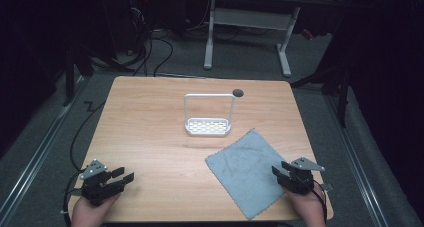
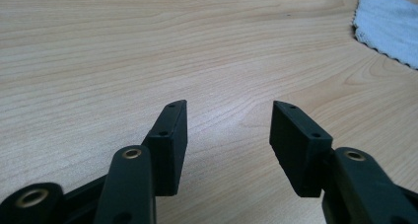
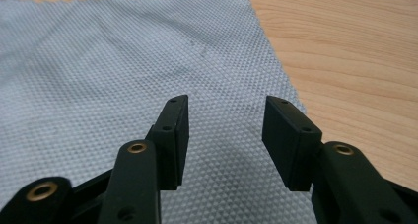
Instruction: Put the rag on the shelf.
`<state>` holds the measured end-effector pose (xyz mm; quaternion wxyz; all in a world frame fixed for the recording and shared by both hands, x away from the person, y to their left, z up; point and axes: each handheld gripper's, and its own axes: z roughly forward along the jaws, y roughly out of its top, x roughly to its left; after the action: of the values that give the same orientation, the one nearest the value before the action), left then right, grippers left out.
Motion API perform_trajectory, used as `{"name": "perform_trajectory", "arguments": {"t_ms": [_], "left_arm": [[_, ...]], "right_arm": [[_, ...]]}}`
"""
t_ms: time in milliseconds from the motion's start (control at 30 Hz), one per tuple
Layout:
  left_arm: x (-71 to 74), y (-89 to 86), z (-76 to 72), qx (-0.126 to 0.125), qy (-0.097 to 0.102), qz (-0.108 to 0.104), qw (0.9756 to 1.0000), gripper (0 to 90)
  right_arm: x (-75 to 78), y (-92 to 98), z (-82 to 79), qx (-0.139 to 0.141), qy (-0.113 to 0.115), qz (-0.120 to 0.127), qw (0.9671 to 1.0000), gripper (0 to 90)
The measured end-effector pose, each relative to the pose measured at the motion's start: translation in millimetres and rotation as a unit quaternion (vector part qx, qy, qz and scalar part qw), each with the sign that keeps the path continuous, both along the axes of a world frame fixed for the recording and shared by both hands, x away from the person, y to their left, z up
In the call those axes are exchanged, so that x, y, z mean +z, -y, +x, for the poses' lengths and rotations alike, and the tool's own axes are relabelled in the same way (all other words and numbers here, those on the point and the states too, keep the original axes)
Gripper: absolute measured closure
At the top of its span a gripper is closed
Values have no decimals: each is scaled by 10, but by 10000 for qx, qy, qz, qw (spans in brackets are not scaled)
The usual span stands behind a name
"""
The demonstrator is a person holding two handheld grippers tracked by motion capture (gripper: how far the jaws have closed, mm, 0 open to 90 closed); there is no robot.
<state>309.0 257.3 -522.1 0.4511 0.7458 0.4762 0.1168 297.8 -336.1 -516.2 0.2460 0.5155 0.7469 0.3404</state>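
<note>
A grey cloth (image 1: 247,167) lies flat on the wooden table (image 1: 150,127) at the front right, turned like a diamond. My right gripper (image 1: 281,170) rests over the cloth's right corner, open, with the woven cloth (image 3: 123,71) under its jaws and nothing between them (image 3: 226,103). At the front left my left gripper (image 1: 124,175) stands open over bare wood (image 2: 229,108); the cloth's edge (image 2: 389,24) shows far off at the upper right. A white rack (image 1: 208,126) with a perforated base and a tall wire handle stands in the table's middle.
A small dark round spot (image 1: 238,92) sits near the table's far edge. Beyond the table stand a white desk frame (image 1: 247,32) and cables (image 1: 150,52) on the floor. Bare wood stretches between the left gripper and the rack.
</note>
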Motion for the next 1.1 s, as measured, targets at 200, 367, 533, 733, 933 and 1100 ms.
{"name": "perform_trajectory", "arguments": {"t_ms": [200,367,533,733,933,1100], "left_arm": [[26,47,16,21,92,-45,9999,519],[43,120,51,-113,145,88,9998,674],[33,169,72,-251,128,170,9995,699],[41,221,65,-304,165,241,9991,701],[59,551,54,-777,157,346,9963,664],[94,1113,74,-1441,100,434,9886,637]], "right_arm": [[71,-123,-174,535,72,255,9982,640],[92,-300,-387,1207,35,82,9927,850],[-19,-457,-453,1661,-446,-208,9849,900],[-70,-757,-438,2061,-580,-67,9768,900],[-103,-1321,-344,2648,-553,62,9627,888],[-56,-1305,-349,2637,-364,40,9639,849]]}}
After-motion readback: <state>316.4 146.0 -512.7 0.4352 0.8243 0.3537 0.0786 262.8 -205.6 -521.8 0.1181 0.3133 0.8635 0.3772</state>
